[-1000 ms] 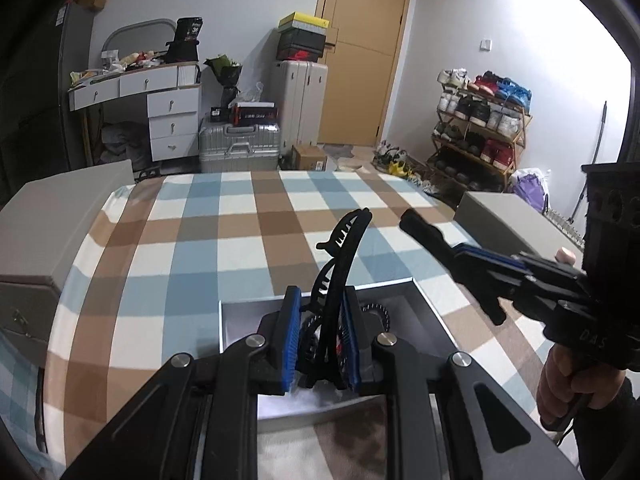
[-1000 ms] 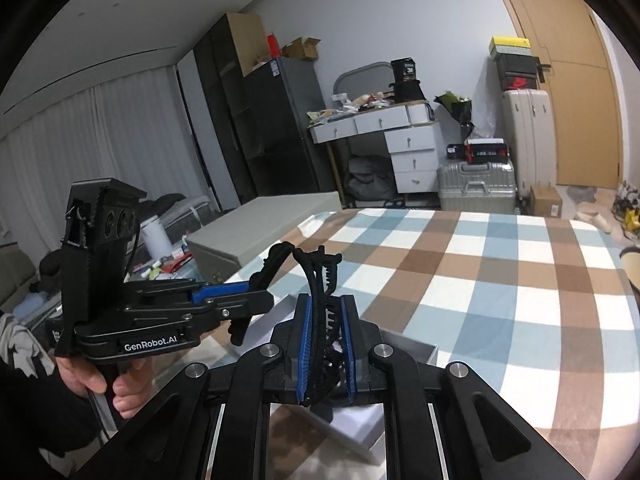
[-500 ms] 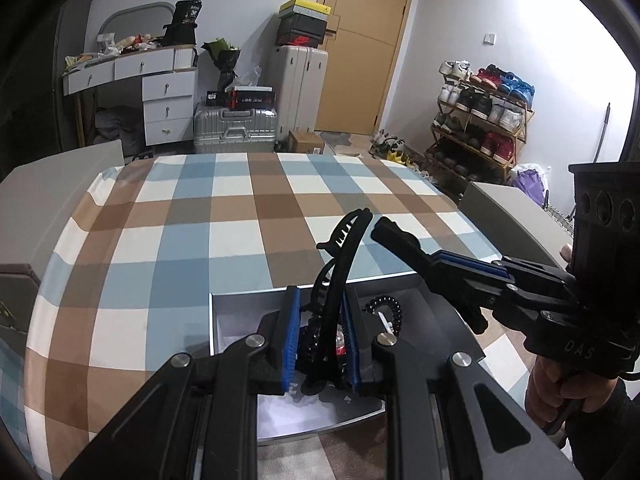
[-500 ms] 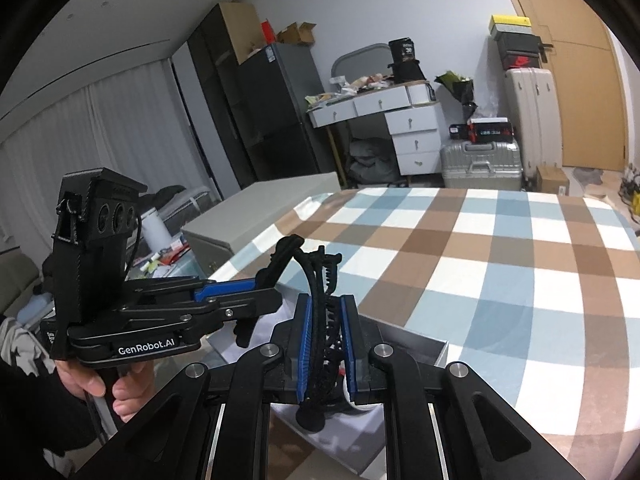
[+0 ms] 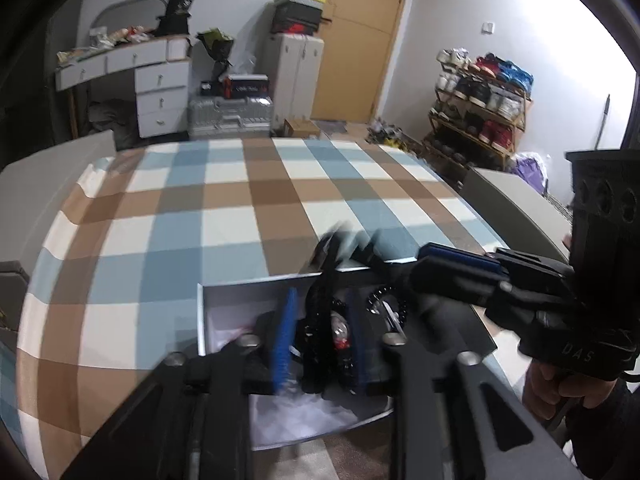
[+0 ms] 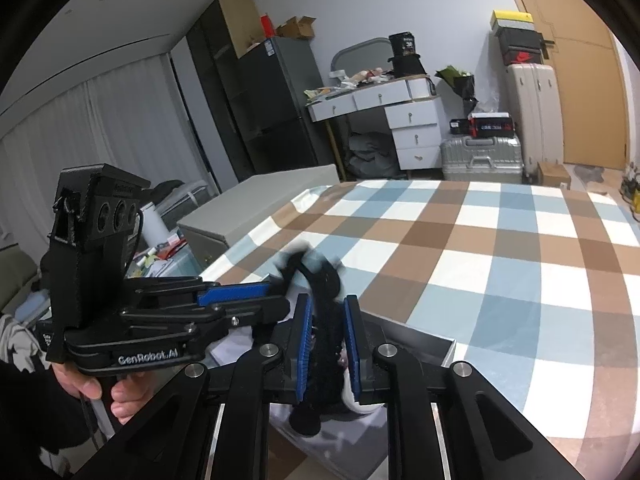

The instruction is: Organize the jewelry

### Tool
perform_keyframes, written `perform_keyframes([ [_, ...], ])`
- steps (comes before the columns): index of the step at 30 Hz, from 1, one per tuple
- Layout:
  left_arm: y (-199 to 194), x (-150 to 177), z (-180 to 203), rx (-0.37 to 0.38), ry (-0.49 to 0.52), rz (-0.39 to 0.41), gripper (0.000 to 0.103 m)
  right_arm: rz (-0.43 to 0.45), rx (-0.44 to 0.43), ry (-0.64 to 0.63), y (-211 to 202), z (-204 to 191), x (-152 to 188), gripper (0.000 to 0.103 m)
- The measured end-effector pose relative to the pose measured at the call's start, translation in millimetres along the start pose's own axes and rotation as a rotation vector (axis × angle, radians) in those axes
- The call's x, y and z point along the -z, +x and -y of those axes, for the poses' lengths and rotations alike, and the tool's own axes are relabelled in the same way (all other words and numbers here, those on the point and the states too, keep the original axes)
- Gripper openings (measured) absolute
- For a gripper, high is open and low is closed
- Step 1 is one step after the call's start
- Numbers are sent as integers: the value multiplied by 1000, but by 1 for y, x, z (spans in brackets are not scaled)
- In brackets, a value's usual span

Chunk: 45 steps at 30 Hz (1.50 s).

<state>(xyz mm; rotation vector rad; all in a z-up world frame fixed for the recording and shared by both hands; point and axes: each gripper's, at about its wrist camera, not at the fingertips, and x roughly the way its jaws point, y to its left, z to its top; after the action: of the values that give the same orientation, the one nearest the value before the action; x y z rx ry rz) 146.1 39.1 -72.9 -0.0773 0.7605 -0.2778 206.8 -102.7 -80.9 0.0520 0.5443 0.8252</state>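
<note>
The left gripper and right gripper were both opening. A blurred black hair claw stood between each pair of parted pads, above the open box.

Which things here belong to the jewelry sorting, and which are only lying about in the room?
Part of the job:
- black hair clip, between both pairs of opening fingers
- open box
- left gripper
- right gripper

Lying about:
- shoe rack
- silver suitcase
- white drawers

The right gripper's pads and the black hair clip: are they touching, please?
Apart. The right wrist view shows the right gripper opening, with gaps between its blue pads and the hair clip between them.
</note>
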Motion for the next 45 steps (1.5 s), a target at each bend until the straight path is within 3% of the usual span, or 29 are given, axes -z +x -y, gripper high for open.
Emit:
perform_keyframes([
  [1, 1, 1, 0, -2, -6, -6, 51, -19, -7, 4, 3, 0, 1, 44],
  [2, 1, 2, 0, -3, -15, -7, 56, -22, -3, 6, 4, 0, 2, 55],
  [3, 0, 3, -1, -11, -24, 0, 61, -12, 6, 2, 2, -1, 4, 56],
  [8, -10, 3, -2, -39, -29, 29, 63, 30, 35, -6, -10, -4, 6, 56],
  [14, -24, 3, 2, -106, -14, 75, 70, 107, 65, 8, -36, -7, 4, 67],
  [16, -32, 4, 2, -131, -19, 113, 76, 136, 76, 12, -45, -9, 4, 70],
  [18, -43, 5, 2, -145, -33, 174, 77, 165, 79, 19, -54, -12, 4, 83],
  [23, -73, 12, 9, -237, -50, 339, 84, 235, 85, 15, -76, -26, 6, 90],
  [27, -91, 18, 15, -314, -32, 444, 102, 331, 88, 23, -99, -37, 9, 103],
  [31, -100, 24, 17, -343, -31, 505, 102, 401, 115, 3, -115, -46, 13, 103],
  [37, -93, 33, 11, -380, -38, 535, 102, 510, 210, -9, -131, -53, 23, 103],
  [45, -90, 48, 13, -419, -21, 558, 102, 518, 401, -87, -123, -67, 37, 103],
])
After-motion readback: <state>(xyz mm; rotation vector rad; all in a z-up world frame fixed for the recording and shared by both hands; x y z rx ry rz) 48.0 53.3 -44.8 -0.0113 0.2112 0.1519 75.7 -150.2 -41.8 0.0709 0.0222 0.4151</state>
